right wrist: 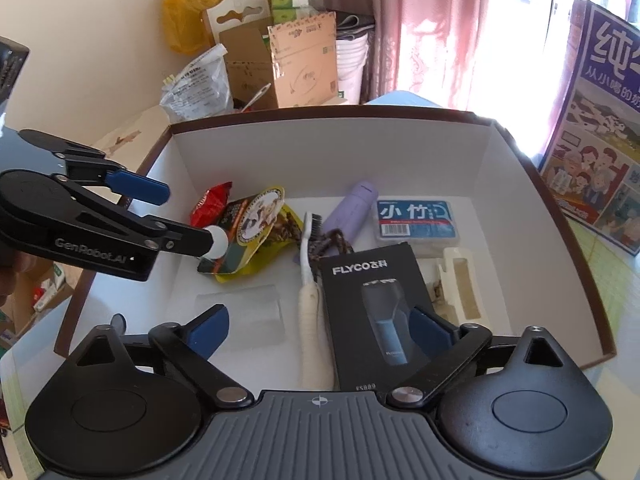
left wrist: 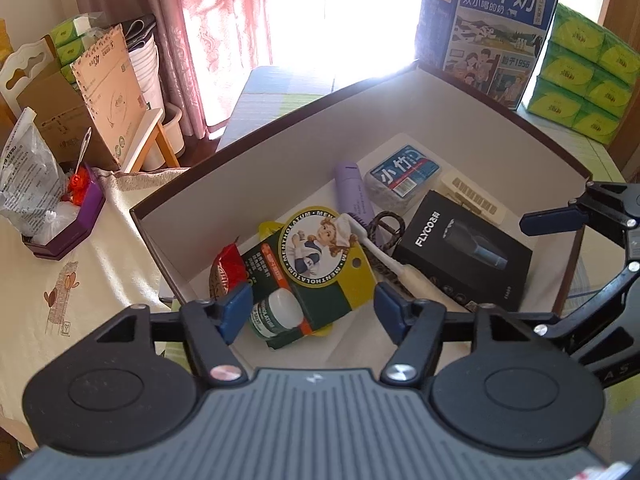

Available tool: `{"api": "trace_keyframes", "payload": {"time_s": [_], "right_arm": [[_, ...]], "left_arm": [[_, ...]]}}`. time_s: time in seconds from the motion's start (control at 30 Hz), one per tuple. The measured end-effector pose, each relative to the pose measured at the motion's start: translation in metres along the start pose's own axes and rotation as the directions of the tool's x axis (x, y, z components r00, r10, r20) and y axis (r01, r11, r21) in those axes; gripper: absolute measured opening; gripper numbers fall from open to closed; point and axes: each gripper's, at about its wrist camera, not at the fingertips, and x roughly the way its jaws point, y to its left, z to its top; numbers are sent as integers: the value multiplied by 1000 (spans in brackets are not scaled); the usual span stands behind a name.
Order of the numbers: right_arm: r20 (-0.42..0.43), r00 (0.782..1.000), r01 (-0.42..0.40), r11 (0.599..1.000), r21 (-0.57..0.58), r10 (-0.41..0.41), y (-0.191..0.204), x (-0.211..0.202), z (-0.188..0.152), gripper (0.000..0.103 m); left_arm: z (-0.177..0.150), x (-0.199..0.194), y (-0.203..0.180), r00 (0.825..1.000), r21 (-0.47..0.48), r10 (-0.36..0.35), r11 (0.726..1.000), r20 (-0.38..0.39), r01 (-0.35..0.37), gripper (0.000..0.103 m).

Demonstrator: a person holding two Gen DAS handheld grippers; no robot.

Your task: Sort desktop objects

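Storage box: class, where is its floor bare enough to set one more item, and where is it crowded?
Bare: the box's back strip, and its near-left floor beside the brush. Crowded: the middle, from the Mentholatum pack to the FLYCO box.

I am looking into a lived-in home room: pink curtains (left wrist: 208,40) are hanging at a bright window, green tissue packs (left wrist: 580,80) and a milk carton box (left wrist: 488,24) are crowding the surface's (left wrist: 60,280) far edge.

Matt black card shaver box (right wrist: 376,312); smooth white cardboard tray (right wrist: 320,152); glossy red wrapper (left wrist: 226,268).
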Motion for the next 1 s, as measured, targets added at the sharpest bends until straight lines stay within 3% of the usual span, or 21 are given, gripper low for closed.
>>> {"api": "trace_keyframes", "payload": {"time_s": [0.37, 1.0], "right_arm": [[12, 998, 62, 998, 12, -63, 0, -24, -9, 101], [91, 990, 103, 992, 72, -109, -1, -99, -49, 101]], "left_arm": [[-9, -31, -16, 999, -44, 42, 998, 22, -41, 86], [-38, -95, -69, 992, -84, 103, 992, 66, -98, 88]]}}
